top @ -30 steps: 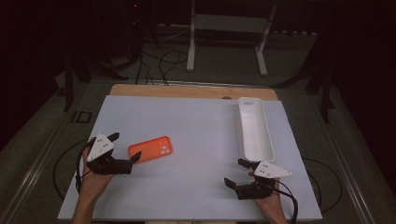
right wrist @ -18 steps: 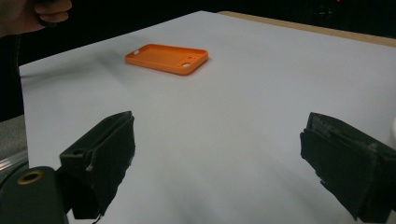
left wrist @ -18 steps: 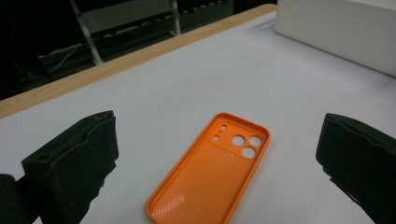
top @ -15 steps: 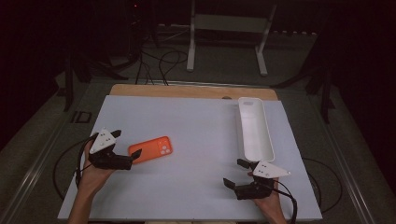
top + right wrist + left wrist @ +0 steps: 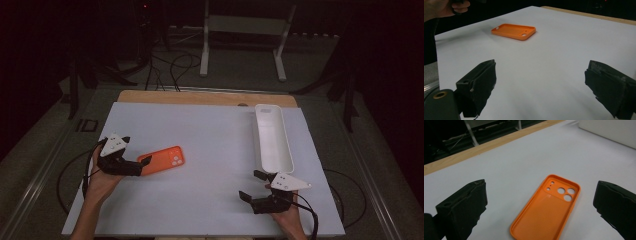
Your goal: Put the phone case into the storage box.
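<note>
Orange phone case flat on white counter, hollow side up, long axis 8-to-2 o'clock. Left tongs released, jaws straddling its near end, not touching. Right tongs released, well apart at 4 o'clock; left hand nearer.

The orange phone case — its near end — is overlapped by the left claw.

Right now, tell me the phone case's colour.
Orange; the phone case shows best in the left gripper view.
</note>
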The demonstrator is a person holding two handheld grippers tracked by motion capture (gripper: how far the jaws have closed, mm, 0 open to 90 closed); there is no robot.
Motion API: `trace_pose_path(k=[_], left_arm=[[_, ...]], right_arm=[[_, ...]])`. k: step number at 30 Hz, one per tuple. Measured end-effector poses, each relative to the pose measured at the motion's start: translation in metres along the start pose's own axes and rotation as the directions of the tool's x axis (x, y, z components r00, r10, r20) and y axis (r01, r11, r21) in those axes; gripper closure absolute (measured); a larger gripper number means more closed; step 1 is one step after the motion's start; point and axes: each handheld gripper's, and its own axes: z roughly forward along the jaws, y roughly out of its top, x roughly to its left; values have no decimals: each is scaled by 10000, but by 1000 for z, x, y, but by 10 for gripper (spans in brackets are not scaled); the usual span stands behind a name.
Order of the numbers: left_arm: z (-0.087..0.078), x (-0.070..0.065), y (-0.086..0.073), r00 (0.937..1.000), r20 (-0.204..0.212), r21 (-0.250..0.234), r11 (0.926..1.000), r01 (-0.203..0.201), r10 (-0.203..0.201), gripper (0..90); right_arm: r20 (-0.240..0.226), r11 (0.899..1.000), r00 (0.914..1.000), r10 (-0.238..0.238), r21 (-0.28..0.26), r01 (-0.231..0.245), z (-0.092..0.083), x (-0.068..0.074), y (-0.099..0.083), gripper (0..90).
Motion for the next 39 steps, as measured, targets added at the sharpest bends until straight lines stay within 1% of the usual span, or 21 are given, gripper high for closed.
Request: trace_pose_path(k=[5,10,14,20,29,30,31,35,39], left_arm=[[2,1,-1,10000,-77,139,9999,3,-2,0],[6,3,-2,10000,-95,413,9991,9,-5,0],[10,5,-3,10000,-35,653,9978,87,-85,0],[14,7,-4,9999,23,889,9959,137,-139,9],[17,7,-6,9997,245,1231,9924,38,-69,80],[19,8,-7,9994,334,1322,9912,13,-58,80],[20,8,-7,9994,342,1369,9906,11,-58,96],[22,10,-9,9996,288,1547,9880,-13,-32,115],[25,11,-10,9994,338,1697,9855,-27,-31,132]], right_arm=[[-12,10000,10000,-21,5,21,0,0,0,98],[-11,10000,10000,-22,3,22,0,0,0,98],[-36,10000,10000,-37,-12,37,1,0,0,98],[-31,10000,10000,-33,-12,33,0,0,0,98],[-26,10000,10000,-20,-28,20,1,0,0,98],[-32,10000,10000,-30,-35,30,1,0,0,98],[-31,10000,10000,-42,-36,42,1,0,0,98],[-11,10000,10000,-28,-24,28,1,0,0,98],[-25,10000,10000,-25,-27,25,2,0,0,98]])
